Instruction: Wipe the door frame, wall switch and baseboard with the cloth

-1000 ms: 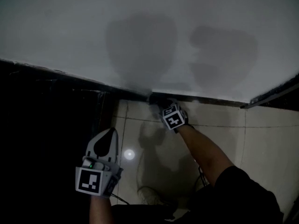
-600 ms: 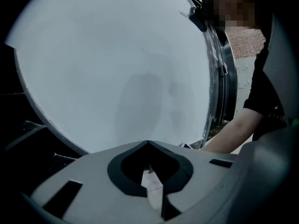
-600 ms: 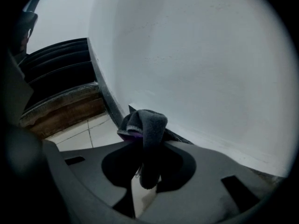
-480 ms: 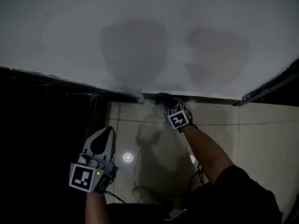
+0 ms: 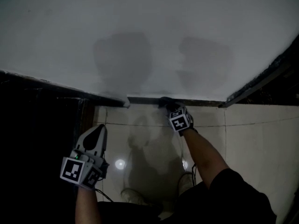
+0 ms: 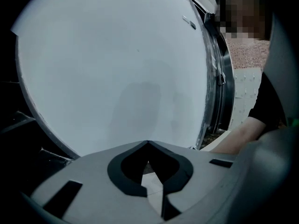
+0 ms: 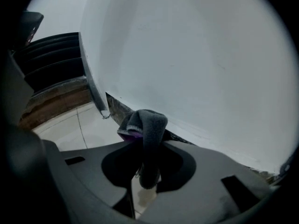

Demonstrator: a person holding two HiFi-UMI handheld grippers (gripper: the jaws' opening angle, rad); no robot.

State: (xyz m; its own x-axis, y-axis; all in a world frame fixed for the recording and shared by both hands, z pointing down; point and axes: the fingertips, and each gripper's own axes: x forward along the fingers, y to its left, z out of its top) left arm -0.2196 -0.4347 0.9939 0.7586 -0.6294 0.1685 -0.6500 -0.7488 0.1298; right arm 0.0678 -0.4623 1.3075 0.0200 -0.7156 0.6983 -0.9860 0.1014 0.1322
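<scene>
Cloth, grey and bunched, is clenched in the right gripper's jaws, against the dark baseboard under the white wall. The left gripper hangs over the tiled floor, jaws together on nothing.

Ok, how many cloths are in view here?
1: a dark grey cloth clamped in the right gripper, down by the baseboard. The left gripper is shut and empty. Dark areas could hide others.
</scene>
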